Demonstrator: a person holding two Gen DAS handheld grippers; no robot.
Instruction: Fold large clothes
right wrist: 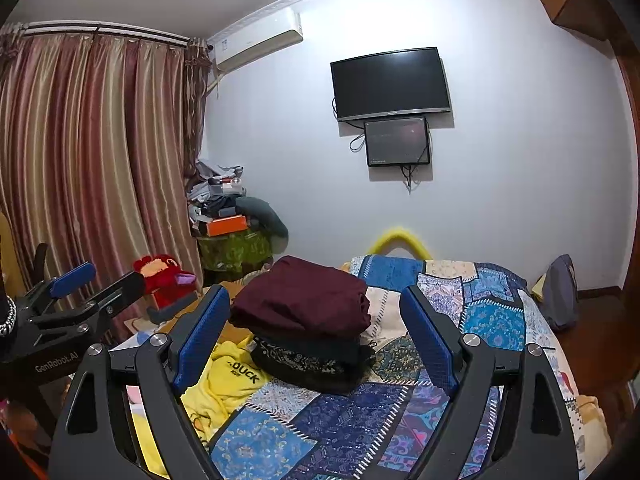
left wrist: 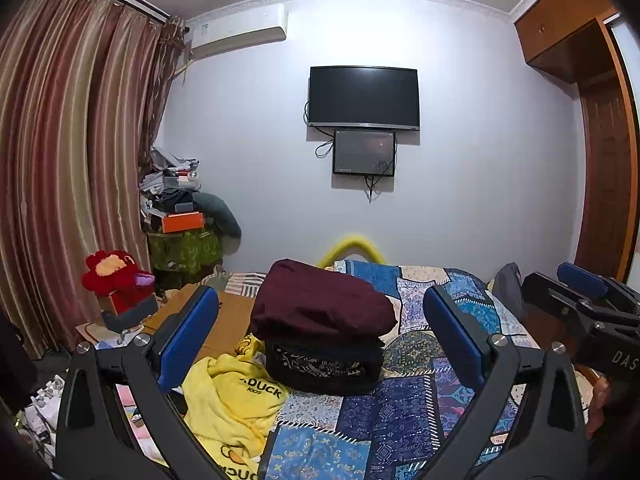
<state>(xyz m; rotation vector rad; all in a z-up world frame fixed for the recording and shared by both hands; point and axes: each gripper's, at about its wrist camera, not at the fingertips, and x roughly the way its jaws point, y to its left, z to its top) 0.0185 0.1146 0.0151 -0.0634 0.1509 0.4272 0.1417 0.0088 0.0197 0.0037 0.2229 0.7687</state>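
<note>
A folded maroon garment (left wrist: 320, 304) (right wrist: 304, 300) tops a stack on the bed, above a folded dark patterned garment (left wrist: 324, 364) (right wrist: 312, 360). A crumpled yellow garment (left wrist: 232, 400) (right wrist: 228, 380) with "DUCK" lettering lies left of the stack. My left gripper (left wrist: 320, 336) hovers open in front of the stack, nothing between its blue pads. My right gripper (right wrist: 316, 332) is likewise open and empty, held above the bed short of the stack. Each gripper shows in the other's view, the right gripper (left wrist: 584, 296) at the right edge, the left gripper (right wrist: 80, 292) at the left.
The bed carries a blue patchwork cover (left wrist: 380, 420) (right wrist: 480, 320). A red plush toy (left wrist: 116, 276) and cardboard sit left of it, by striped curtains (left wrist: 72, 160). A cluttered green stand (left wrist: 180, 240) fills the corner. A TV (left wrist: 364, 96) hangs on the far wall; a wooden wardrobe (left wrist: 600, 140) stands right.
</note>
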